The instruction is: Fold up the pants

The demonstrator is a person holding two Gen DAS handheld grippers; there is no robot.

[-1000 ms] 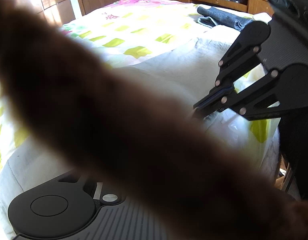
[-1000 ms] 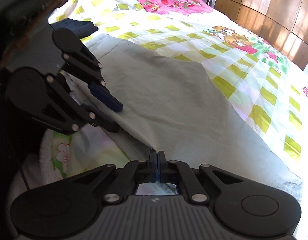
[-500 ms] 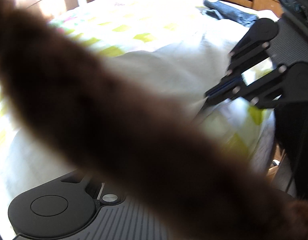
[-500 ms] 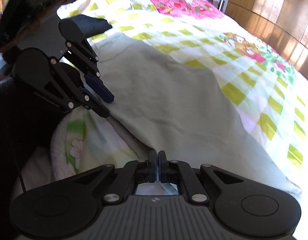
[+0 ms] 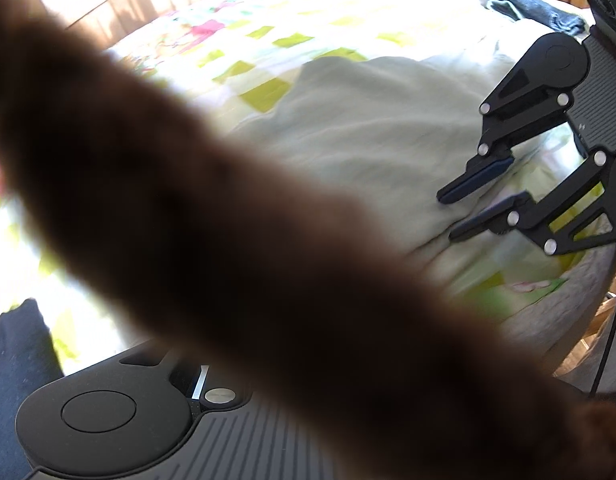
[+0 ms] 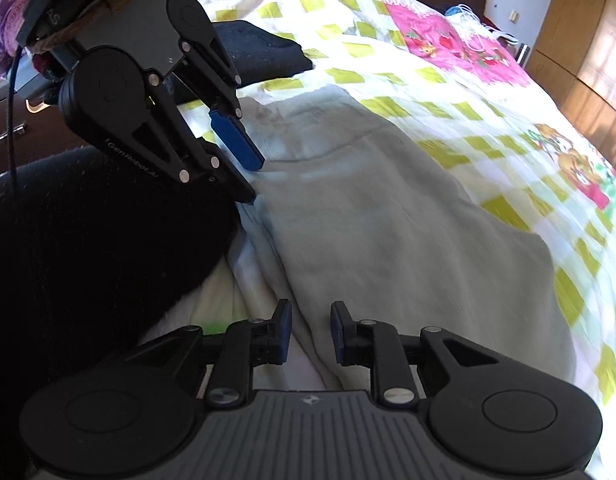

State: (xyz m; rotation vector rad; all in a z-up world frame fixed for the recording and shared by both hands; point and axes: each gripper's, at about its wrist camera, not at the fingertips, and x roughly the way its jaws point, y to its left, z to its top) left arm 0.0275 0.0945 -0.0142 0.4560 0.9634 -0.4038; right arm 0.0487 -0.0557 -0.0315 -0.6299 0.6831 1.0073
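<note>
The right tongs (image 6: 310,334), clamped on the pants' (image 6: 388,208) near edge a second earlier, were opening, fabric loose between them; the left tongs (image 6: 252,184) stood narrow at the far corner, grip unclear; the pants lay folded on the bed (image 6: 508,120).

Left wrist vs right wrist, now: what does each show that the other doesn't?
Left wrist only: a blurred brown shape across the lens, a grey garment far back. Right wrist only: the tips of the left gripper, at the edge of the pants, grip unclear. Both: the right gripper, jaws opening with pants fabric between, over the checked bedspread.
</note>
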